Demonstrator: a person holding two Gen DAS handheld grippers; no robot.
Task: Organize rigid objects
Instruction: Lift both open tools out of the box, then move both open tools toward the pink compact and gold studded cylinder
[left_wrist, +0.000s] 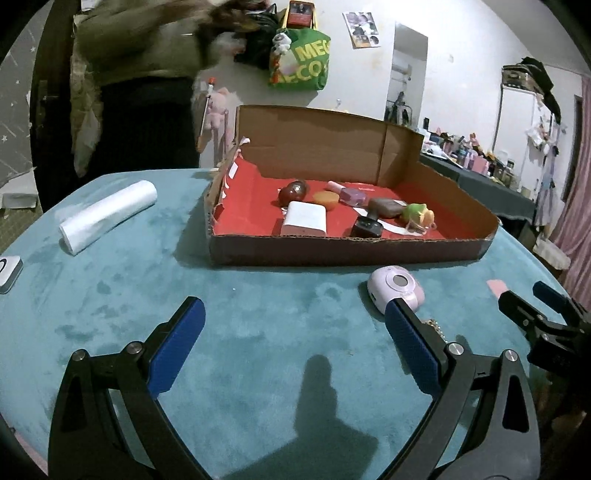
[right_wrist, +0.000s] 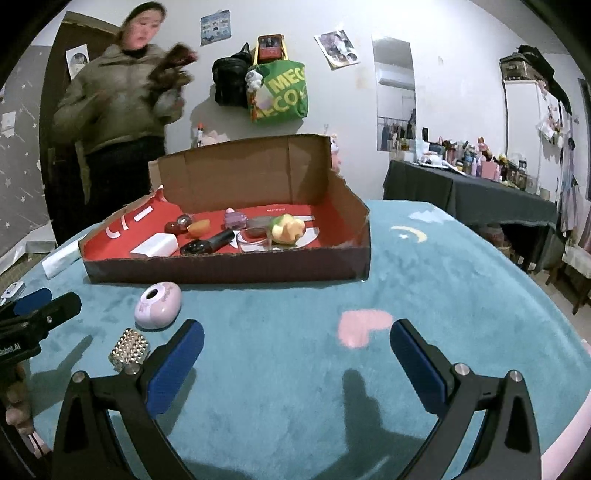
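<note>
A shallow cardboard box (left_wrist: 347, 251) (right_wrist: 229, 269) with a red floor stands on the teal table and holds several small items: a white block (left_wrist: 304, 221), a dark egg (left_wrist: 292, 192), a purple bottle (left_wrist: 351, 195) and a green-yellow toy (left_wrist: 419, 216). A small pink camera (left_wrist: 395, 290) (right_wrist: 159, 304) lies on the cloth in front of the box. A studded silver item (right_wrist: 129, 349) lies beside it. My left gripper (left_wrist: 293, 332) is open and empty, its right finger next to the camera. My right gripper (right_wrist: 297, 349) is open and empty, right of both items.
A white roll (left_wrist: 107, 216) and a small white device (left_wrist: 9, 273) lie at the table's left. A person (right_wrist: 118, 110) stands behind the table. A dark cluttered side table (right_wrist: 469, 192) stands at the right. The right gripper shows at the left view's right edge (left_wrist: 532, 306).
</note>
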